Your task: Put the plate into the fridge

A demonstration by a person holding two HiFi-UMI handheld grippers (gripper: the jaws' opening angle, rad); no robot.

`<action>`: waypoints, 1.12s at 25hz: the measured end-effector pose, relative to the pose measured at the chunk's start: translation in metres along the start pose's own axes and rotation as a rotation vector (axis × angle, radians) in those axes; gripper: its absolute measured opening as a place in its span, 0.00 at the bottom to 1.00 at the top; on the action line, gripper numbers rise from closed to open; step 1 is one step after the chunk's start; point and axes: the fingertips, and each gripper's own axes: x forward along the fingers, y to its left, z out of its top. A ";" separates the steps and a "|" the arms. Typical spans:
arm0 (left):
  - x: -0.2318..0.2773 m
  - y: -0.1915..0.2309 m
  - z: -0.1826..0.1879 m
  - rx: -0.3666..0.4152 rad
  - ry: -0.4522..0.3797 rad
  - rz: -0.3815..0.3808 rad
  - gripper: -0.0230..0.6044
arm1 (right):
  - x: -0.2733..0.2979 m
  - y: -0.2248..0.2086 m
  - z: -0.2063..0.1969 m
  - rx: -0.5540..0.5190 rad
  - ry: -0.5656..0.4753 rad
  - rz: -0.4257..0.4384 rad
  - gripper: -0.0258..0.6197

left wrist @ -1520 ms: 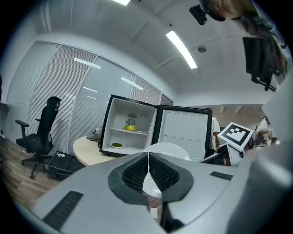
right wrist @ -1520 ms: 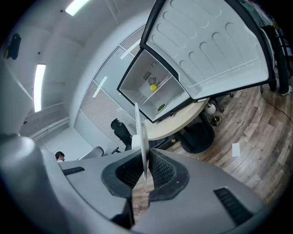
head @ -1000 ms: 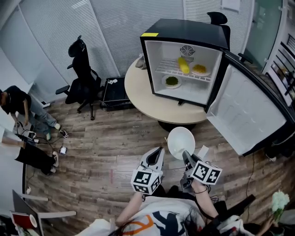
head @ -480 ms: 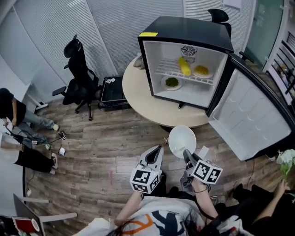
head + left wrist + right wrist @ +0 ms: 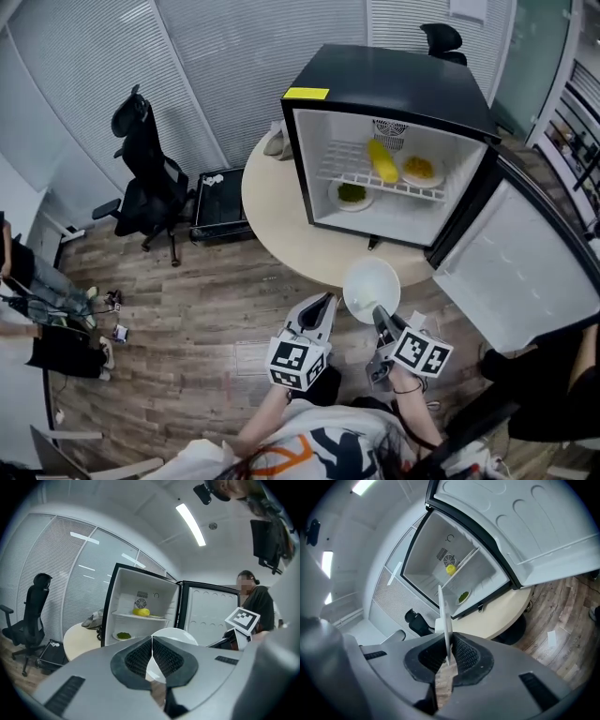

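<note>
One round beige table [image 5: 281, 220] bears one boxy black fridge [image 5: 384, 80], its door open and its inside white. One smooth, round white plate [image 5: 370, 286] sits outside the fridge, in front of it, its rim pinched by the right gripper [image 5: 378, 316]. The left gripper [image 5: 327, 301] is pressed together and empty.

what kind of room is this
Most likely an office or meeting room: a black swivel chair, slatted blinds along the walls, and a round table carrying an open mini fridge.

The fridge [image 5: 394, 80] stands on the table [image 5: 272, 216], the plate [image 5: 370, 286] before it.
</note>
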 end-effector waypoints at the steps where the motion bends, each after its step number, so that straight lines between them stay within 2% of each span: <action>1: 0.006 0.006 0.004 0.001 -0.003 -0.008 0.06 | 0.007 0.003 0.004 0.006 -0.007 -0.002 0.09; 13: 0.057 0.067 0.028 0.005 -0.007 -0.117 0.06 | 0.070 0.023 0.052 0.037 -0.111 -0.054 0.09; 22: 0.073 0.098 0.035 0.009 0.003 -0.172 0.06 | 0.085 0.034 0.089 0.052 -0.223 -0.087 0.09; 28: 0.080 0.101 0.040 0.005 -0.003 -0.184 0.06 | 0.093 0.048 0.109 0.059 -0.252 -0.042 0.09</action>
